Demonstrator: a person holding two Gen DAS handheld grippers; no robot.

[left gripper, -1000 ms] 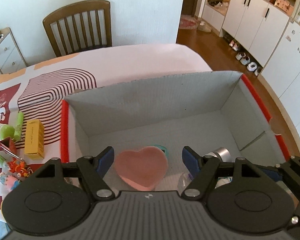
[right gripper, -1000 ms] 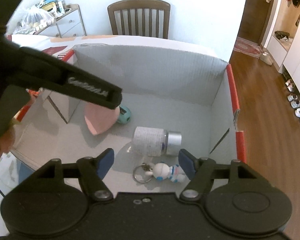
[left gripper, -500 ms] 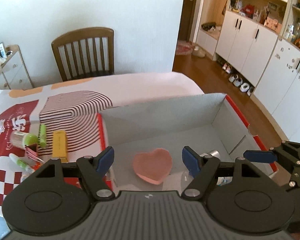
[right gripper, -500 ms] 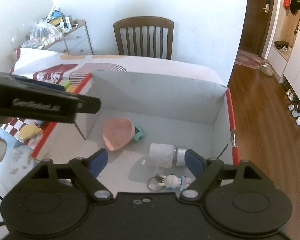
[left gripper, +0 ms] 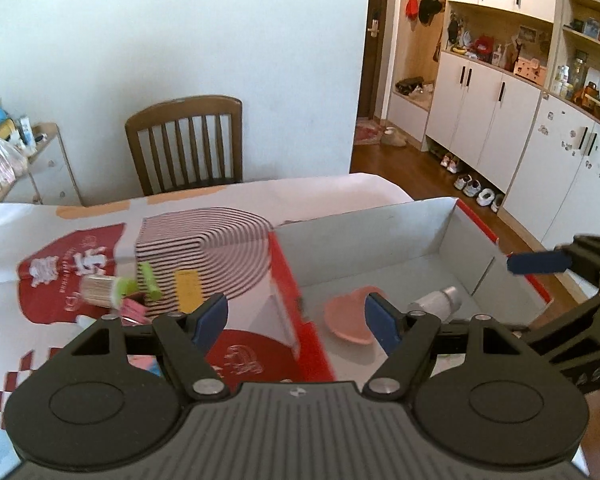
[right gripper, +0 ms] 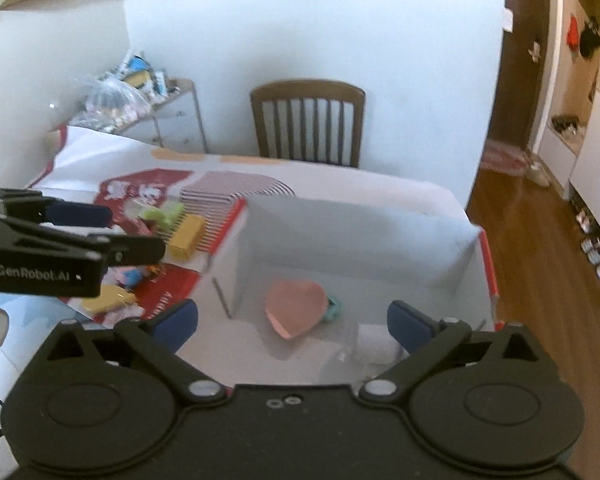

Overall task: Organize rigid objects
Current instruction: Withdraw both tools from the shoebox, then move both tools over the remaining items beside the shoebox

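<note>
A grey cardboard box [left gripper: 384,224] with red edges stands on the table's right side. Inside lie a pink heart-shaped dish [left gripper: 346,318], a white bottle with a silver cap [left gripper: 436,300] and a small teal thing [right gripper: 332,308]. My left gripper [left gripper: 296,320] is open and empty, raised above the box's left wall. My right gripper [right gripper: 292,320] is open and empty, raised above the box's near side. Left of the box lie a yellow box [left gripper: 187,290], a green tube [left gripper: 148,278] and a green-capped jar [left gripper: 100,290].
The table [left gripper: 204,200] has a red, white and striped cloth. A wooden chair [left gripper: 186,144] stands behind it. A drawer unit with bags [right gripper: 140,112] is at the back left. White cabinets [left gripper: 500,120] and wood floor lie to the right.
Both grippers have risen and pulled back from inside the box. The left one has also shifted left, over the box's left wall. The heart dish stays in the box.
</note>
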